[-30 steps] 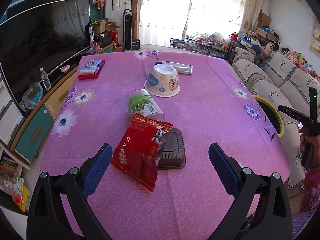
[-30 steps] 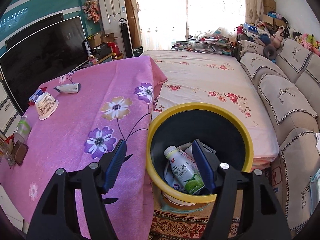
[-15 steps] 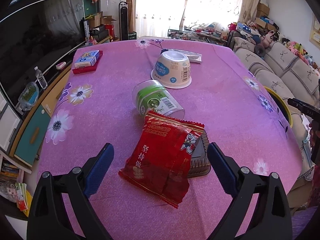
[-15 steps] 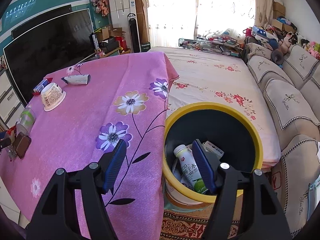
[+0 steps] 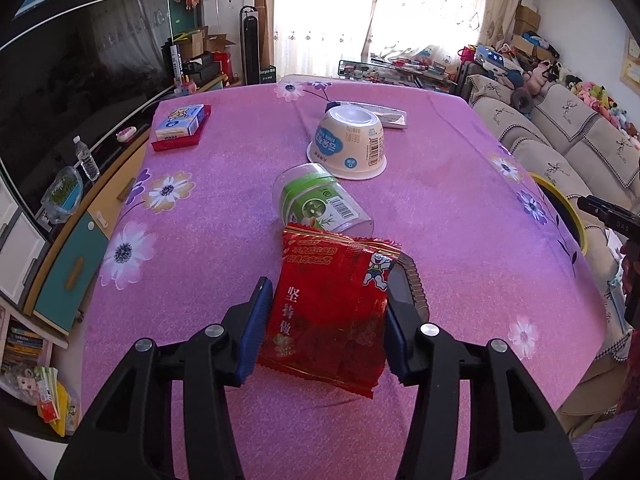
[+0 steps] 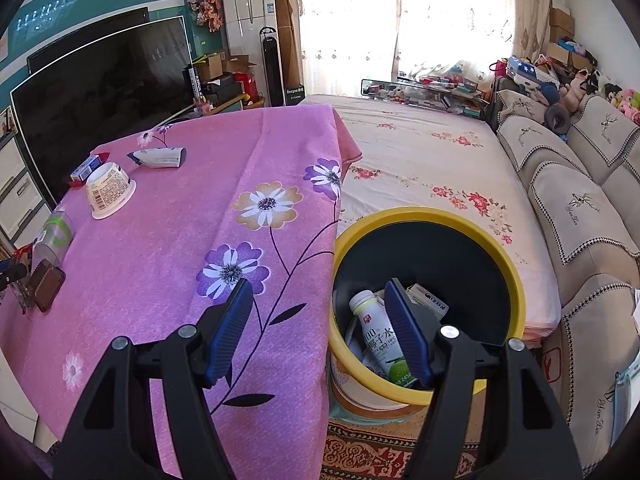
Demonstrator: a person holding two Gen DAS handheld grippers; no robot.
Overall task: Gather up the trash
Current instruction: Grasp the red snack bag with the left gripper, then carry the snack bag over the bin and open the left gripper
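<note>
A red snack wrapper (image 5: 332, 304) lies on the pink tablecloth (image 5: 440, 208), partly over a dark plastic tray (image 5: 412, 284). My left gripper (image 5: 326, 322) has its blue pads against both sides of the wrapper. Behind lie a clear green-labelled cup (image 5: 320, 204) on its side, an upturned white bowl (image 5: 348, 142) and a silver wrapper (image 5: 388, 116). My right gripper (image 6: 320, 320) is open and empty, above the table's edge beside the yellow-rimmed bin (image 6: 516, 280). The bin holds a white bottle (image 6: 378, 336) and cartons.
A blue box on a red tray (image 5: 180, 128) sits at the table's far left. A TV cabinet (image 5: 72, 248) runs along the left. A sofa (image 6: 584, 208) and a floral-covered bed (image 6: 420, 152) stand to the right of the table.
My left gripper moved forward onto the red wrapper and its jaws closed in on it. My right gripper drifted slightly left, away from over the bin.
</note>
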